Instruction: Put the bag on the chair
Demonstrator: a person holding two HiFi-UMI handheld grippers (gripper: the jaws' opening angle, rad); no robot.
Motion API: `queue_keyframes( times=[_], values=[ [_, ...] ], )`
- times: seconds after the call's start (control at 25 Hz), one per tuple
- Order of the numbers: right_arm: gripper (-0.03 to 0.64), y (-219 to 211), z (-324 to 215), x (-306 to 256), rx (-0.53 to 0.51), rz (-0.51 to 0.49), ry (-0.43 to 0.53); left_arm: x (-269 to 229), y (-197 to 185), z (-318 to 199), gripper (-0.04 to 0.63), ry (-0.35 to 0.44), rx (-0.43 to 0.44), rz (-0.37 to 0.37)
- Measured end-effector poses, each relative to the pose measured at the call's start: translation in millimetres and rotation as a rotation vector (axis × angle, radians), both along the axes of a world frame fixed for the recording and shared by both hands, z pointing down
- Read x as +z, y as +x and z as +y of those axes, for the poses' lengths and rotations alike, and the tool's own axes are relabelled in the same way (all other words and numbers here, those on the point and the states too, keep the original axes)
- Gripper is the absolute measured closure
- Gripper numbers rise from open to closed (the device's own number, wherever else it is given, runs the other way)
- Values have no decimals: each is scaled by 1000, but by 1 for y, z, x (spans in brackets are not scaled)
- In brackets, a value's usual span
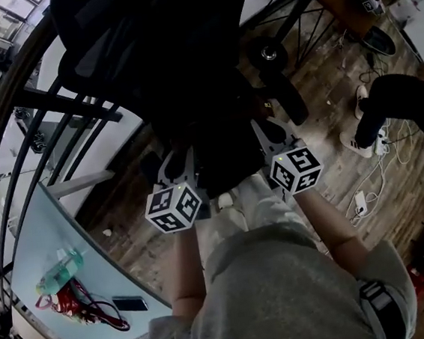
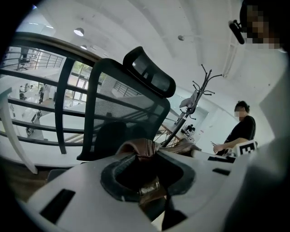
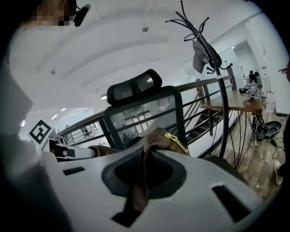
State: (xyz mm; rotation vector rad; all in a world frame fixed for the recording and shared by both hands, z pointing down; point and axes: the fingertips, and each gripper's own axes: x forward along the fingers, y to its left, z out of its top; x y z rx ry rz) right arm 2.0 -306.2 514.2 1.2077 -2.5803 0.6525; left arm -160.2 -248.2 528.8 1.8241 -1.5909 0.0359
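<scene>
While both grippers pinch the brown straps, the task looks unfinished. The left gripper (image 2: 145,158) has its jaws nearly together, clamped on one strap (image 2: 144,147). The right gripper (image 3: 144,156) is closed tighter on another strap, beside a gold buckle (image 3: 177,142). The bag (image 3: 158,136) hangs between them, just in front of the black mesh chair (image 3: 145,113). Whether its body touches the seat is hidden. By my reading, lowering and releasing remain.
</scene>
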Motion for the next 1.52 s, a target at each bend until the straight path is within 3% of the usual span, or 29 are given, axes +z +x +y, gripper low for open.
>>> queue_keyframes(
  times=[0.48,0.8,1.08,1.52],
  values=[
    [601,-26,-56,113,-52,51,-105,107,-22,-44,509,-131,-88,-37],
    [601,-34,-68,182,-52,117,-185,170,-29,-52,509,-235,-98,-59],
    [601,-32,-74,221,-29,169,-226,204,-26,-59,509,-288,-84,-77],
    [600,-23,-72,246,9,200,-271,218,-15,-60,505,-300,-52,-77]
  ],
)
